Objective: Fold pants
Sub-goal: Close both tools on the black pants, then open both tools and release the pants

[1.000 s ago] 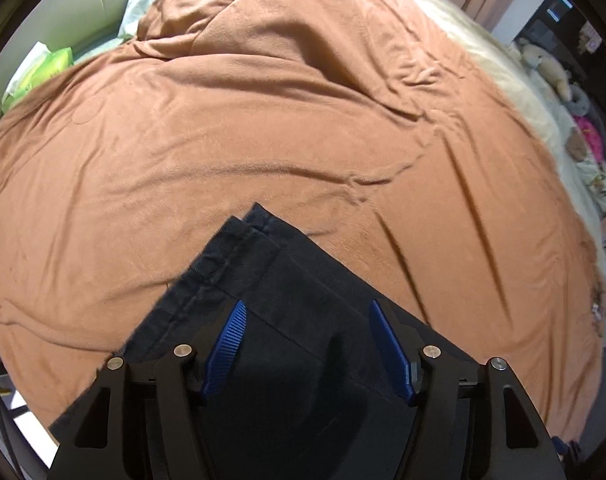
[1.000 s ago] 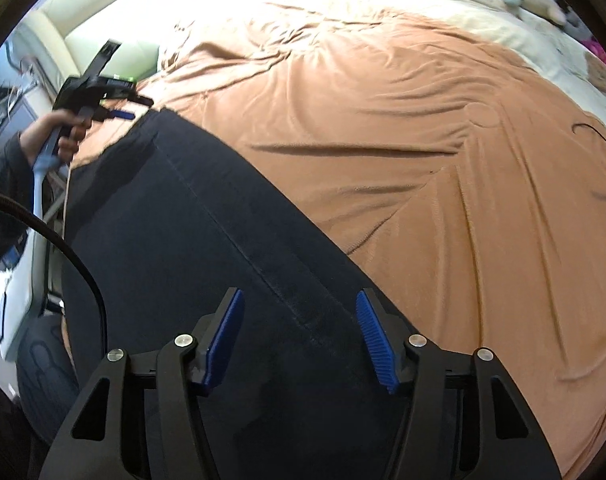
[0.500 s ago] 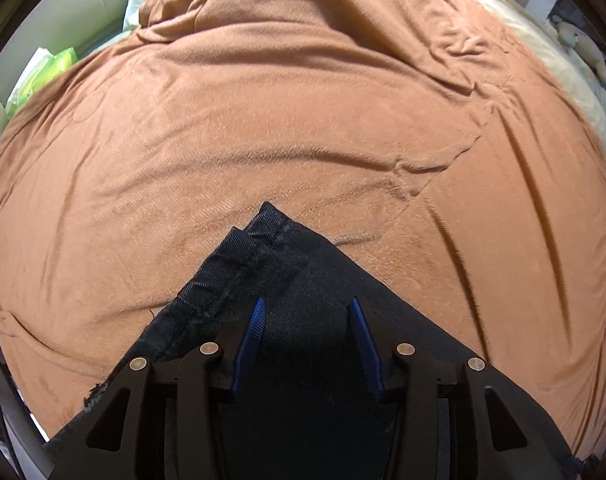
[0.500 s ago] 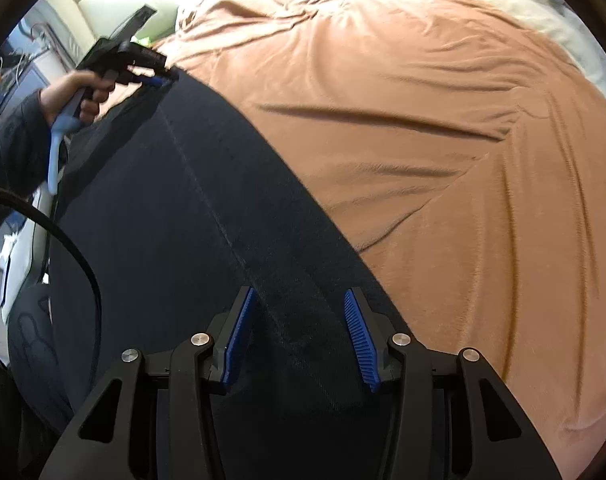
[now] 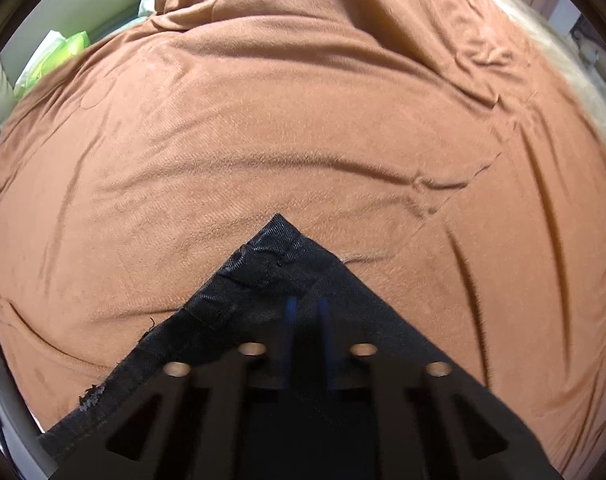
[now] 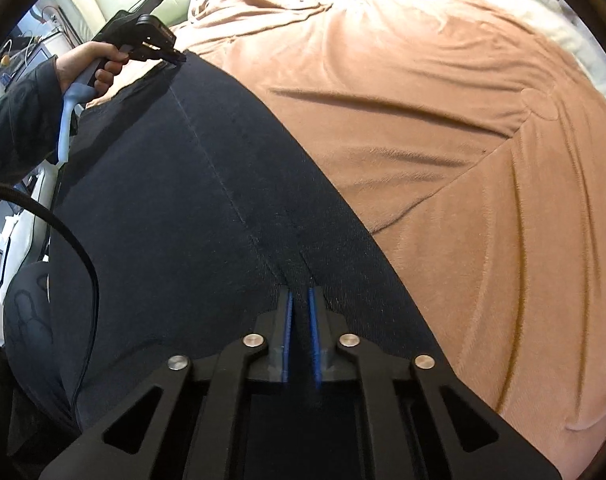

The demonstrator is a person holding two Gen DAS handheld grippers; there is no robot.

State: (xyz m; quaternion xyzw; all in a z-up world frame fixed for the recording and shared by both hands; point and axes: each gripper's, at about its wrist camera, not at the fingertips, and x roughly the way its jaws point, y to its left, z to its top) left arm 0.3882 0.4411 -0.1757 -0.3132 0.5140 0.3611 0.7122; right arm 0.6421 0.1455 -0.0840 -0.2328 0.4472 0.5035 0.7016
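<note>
Dark blue-black pants lie stretched along the near edge of a bed covered with a brown blanket. My right gripper is shut on a pinch of the pants fabric near a seam. My left gripper is shut on the pants near the hem corner, which points away over the blanket. In the right wrist view the left gripper shows at the far end of the pants, held by a hand.
A green and white packet lies at the bed's far left by a pale headboard. A cream blanket covers the bed's far side. A black cable hangs at the left of the right wrist view.
Both grippers have closed from wide open onto the pants fabric. The left gripper has moved closer to the hem corner.
</note>
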